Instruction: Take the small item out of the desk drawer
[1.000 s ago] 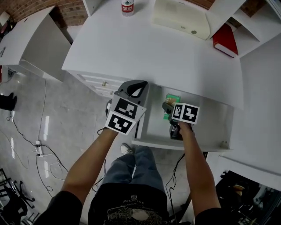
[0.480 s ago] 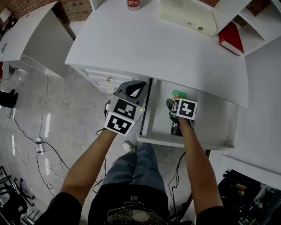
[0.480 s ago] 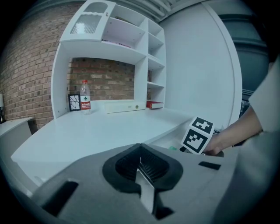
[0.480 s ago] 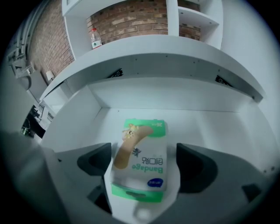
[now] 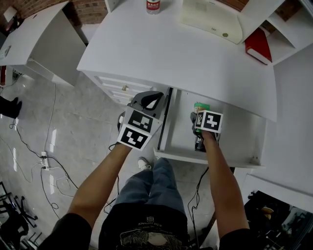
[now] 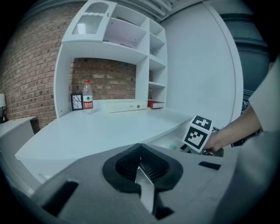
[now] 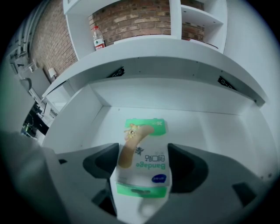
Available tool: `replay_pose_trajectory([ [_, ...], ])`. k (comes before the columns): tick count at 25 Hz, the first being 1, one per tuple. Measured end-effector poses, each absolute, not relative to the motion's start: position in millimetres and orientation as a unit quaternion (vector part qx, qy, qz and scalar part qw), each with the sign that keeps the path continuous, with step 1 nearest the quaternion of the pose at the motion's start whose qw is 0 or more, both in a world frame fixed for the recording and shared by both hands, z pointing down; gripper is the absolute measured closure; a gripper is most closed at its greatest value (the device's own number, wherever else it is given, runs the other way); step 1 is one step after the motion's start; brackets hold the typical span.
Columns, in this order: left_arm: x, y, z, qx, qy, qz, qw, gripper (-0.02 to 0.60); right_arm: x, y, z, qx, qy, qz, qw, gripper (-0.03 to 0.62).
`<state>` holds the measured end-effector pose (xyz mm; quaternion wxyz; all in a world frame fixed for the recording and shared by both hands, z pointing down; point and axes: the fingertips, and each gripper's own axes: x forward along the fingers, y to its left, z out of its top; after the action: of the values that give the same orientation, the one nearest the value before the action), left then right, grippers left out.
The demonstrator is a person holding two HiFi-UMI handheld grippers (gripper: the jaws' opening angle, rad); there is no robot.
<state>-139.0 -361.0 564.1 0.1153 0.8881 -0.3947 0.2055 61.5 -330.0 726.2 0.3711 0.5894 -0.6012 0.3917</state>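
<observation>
The desk drawer [image 5: 210, 159] stands pulled out under the white desktop. A small white and green bandage box [image 5: 201, 106] lies flat inside it. In the right gripper view the box [image 7: 146, 131] sits lengthwise between the two jaws. My right gripper [image 5: 198, 114] reaches into the drawer; its jaws are closing, and both black pads [image 7: 107, 162] touch the box's long sides. My left gripper [image 5: 148, 99] hovers just left of the drawer's side rail, outside it. Its jaws [image 6: 142, 168] are shut with nothing held.
On the desktop stand a water bottle [image 5: 153, 5], a cream case [image 5: 213, 20] and a red book [image 5: 258, 46]. Closed drawers with a small knob [image 5: 124, 88] sit left of the open one. A white side cabinet [image 5: 39, 44] and floor cables [image 5: 45, 163] lie further left.
My right gripper has edged forward over the bandage box, hiding more of it. The left gripper has stayed beside the drawer rail.
</observation>
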Motion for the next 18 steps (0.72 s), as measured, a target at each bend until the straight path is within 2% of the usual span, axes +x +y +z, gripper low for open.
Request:
replay_pose_trajectory([
  [7,-142,-357,547,0.886,-0.401,0.208,0.105,0.577,57,-321,711,0.562,-0.632,0.390,0.365,0.244],
  [18,-139,-348,506,0.887,-0.411,0.191,0.087,0.577,48,-311,663,0.567,-0.647,0.426,0.281,0.244],
])
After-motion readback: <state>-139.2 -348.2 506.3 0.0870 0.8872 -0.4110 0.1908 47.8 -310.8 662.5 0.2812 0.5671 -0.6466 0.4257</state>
